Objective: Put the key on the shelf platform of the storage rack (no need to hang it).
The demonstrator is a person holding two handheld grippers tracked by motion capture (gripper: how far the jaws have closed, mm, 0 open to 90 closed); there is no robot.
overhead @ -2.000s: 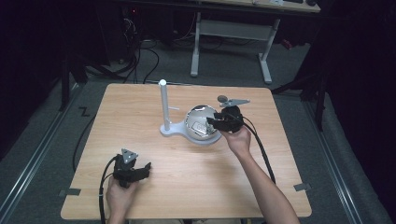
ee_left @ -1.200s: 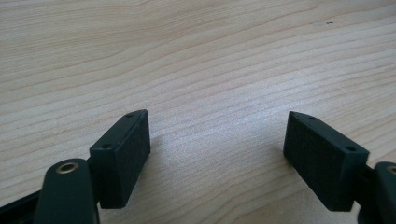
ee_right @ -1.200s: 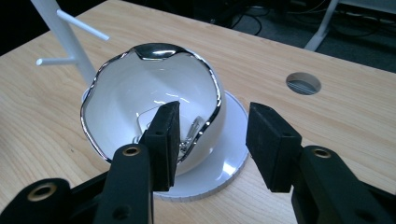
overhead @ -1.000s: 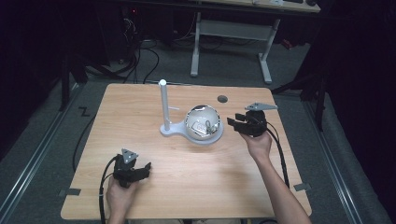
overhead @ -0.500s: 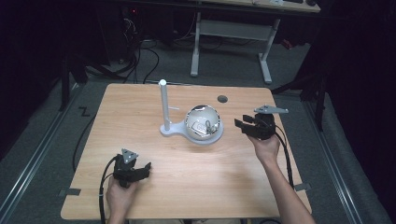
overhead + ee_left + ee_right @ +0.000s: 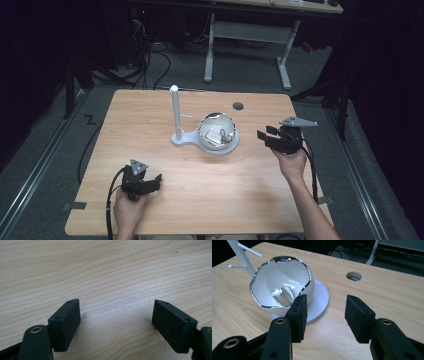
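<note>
- Bowl (image 6: 218,131): white, silver-rimmed, tipped on its side on the round base of a white stand (image 6: 178,116), mid-tabletop (image 6: 150,110). Opening faces the right gripper; a shiny ring-like piece (image 6: 282,294) lies inside.
- Right gripper (image 6: 265,137): right of the bowl, near but not touching, pointing at it. Jaws apart with nothing between them, and they have just been opening further.
- Left gripper (image 6: 156,179): well apart from the bowl, near the front-left tabletop edge. Jaws wide apart over bare wood.
- Cable hole (image 6: 238,106): just behind the bowl, to its right.
</note>
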